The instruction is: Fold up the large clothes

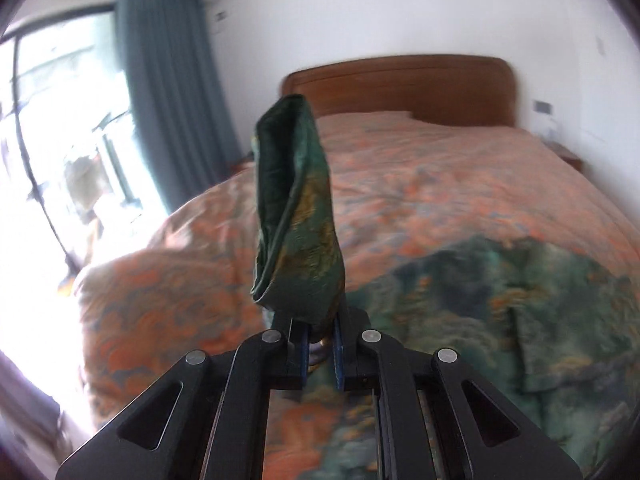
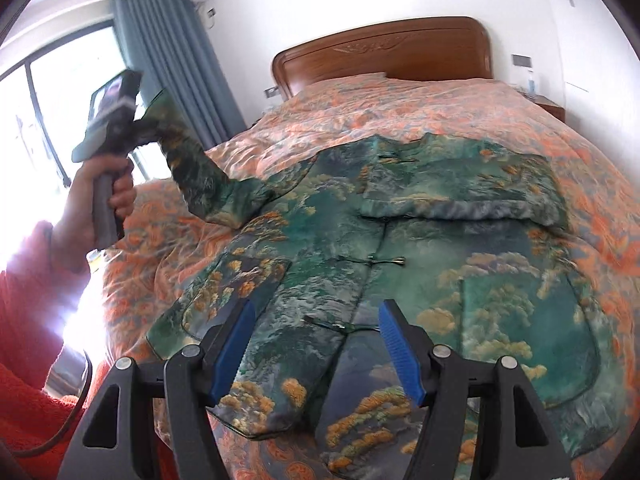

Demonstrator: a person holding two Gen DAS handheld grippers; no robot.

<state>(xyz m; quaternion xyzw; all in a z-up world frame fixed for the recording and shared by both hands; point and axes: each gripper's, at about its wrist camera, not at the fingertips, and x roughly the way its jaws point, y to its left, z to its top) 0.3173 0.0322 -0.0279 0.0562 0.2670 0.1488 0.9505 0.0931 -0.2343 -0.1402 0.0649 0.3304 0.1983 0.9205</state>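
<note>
A green jacket with orange and gold tree print (image 2: 400, 248) lies spread front-up on the bed. Its right sleeve (image 2: 460, 188) is folded across the chest. My left gripper (image 1: 320, 344) is shut on the cuff of the left sleeve (image 1: 296, 208), which stands up from the jaws. In the right wrist view the left gripper (image 2: 148, 120) holds that sleeve (image 2: 196, 176) raised above the bed's left side. My right gripper (image 2: 316, 344) is open and empty above the jacket's lower hem.
The bed has an orange patterned quilt (image 2: 360, 108) and a wooden headboard (image 2: 384, 52). A window with a blue curtain (image 2: 168, 60) is at the left. A nightstand (image 2: 548, 104) stands at the far right. The person's red sleeve (image 2: 28, 320) is at the lower left.
</note>
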